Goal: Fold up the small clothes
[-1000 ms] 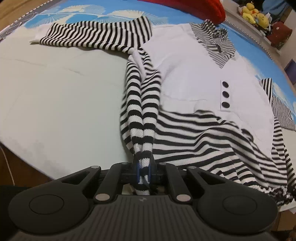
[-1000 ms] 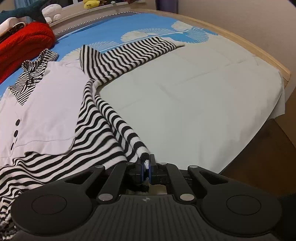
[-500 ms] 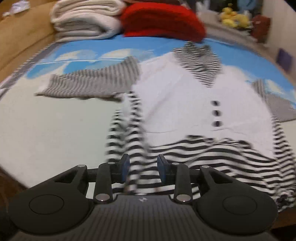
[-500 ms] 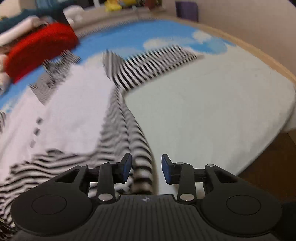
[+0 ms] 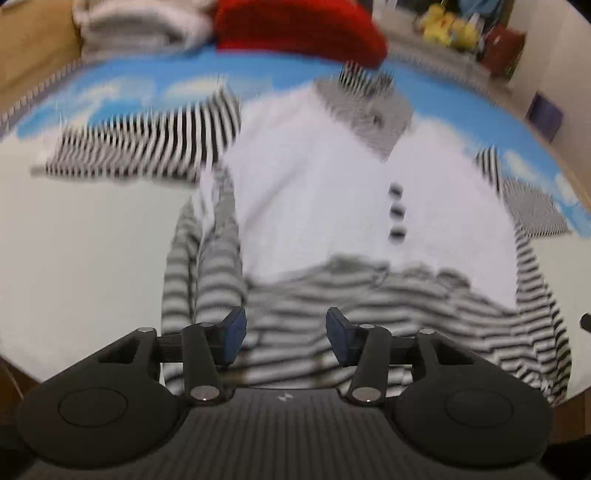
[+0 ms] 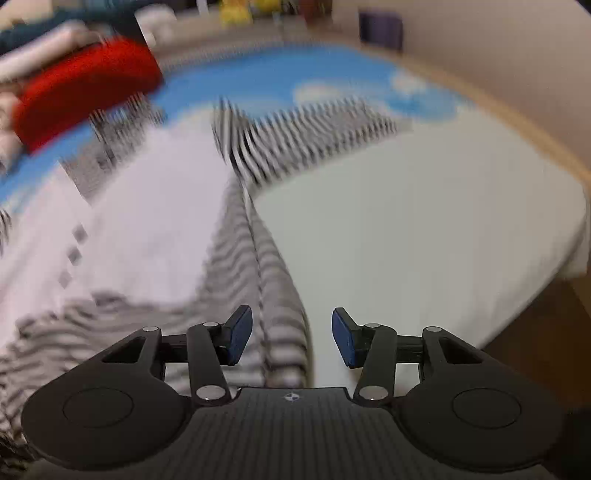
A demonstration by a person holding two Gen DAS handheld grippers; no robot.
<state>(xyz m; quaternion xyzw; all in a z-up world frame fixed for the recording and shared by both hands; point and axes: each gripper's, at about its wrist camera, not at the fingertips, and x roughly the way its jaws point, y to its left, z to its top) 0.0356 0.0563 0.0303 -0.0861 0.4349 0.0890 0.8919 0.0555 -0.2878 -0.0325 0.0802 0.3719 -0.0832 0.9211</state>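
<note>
A small white garment with black-and-white striped sleeves, collar and hem lies flat, front up, on a pale cloth; it also shows in the right wrist view. Three dark buttons run down its chest. My left gripper is open and empty above the striped hem near the garment's left side. My right gripper is open and empty above the striped right edge. One striped sleeve stretches left, the other striped sleeve stretches right. Both views are blurred by motion.
A red folded knit and pale folded towels lie at the back. Yellow plush toys sit behind them. A blue patterned mat lies under the garment's top. The pale cloth's front edge drops to a wooden surface.
Both grippers have let go of the striped hem corners, opened wide and lifted back from the garment. The hem now lies flat on the cloth.
</note>
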